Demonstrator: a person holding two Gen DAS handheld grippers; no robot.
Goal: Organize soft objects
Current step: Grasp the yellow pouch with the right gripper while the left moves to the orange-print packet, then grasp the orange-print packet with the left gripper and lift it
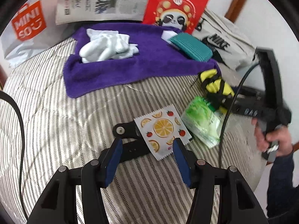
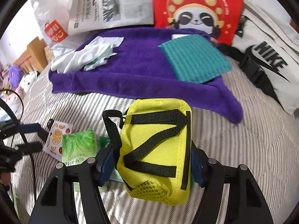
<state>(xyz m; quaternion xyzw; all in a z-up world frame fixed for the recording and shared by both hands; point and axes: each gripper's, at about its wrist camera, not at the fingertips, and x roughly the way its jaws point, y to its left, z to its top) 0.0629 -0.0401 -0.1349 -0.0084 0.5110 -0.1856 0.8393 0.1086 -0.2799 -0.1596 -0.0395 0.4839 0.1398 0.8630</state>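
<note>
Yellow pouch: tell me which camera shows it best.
The right wrist view: the yellow pouch fills the centre between the right gripper fingers, its black straps and mesh end clear. The left wrist view shows it small, blurred and partly hidden by that gripper.

Left gripper (image 1: 147,149) half open, angled down; right gripper (image 2: 151,166) clamped, angled down.

Ahead of me the striped bedcover (image 1: 56,112) lies bare on my left side, room enough to pass up to the purple towel (image 1: 115,71). To my right the way is crowded: the fruit-print packet (image 1: 162,128), the green tissue pack (image 1: 201,125) and the yellow pouch (image 2: 157,149) sit close together. Newspaper (image 1: 101,0), red panda bag (image 1: 177,5) and Nike bag (image 2: 265,59) wall off the far edge.
</note>
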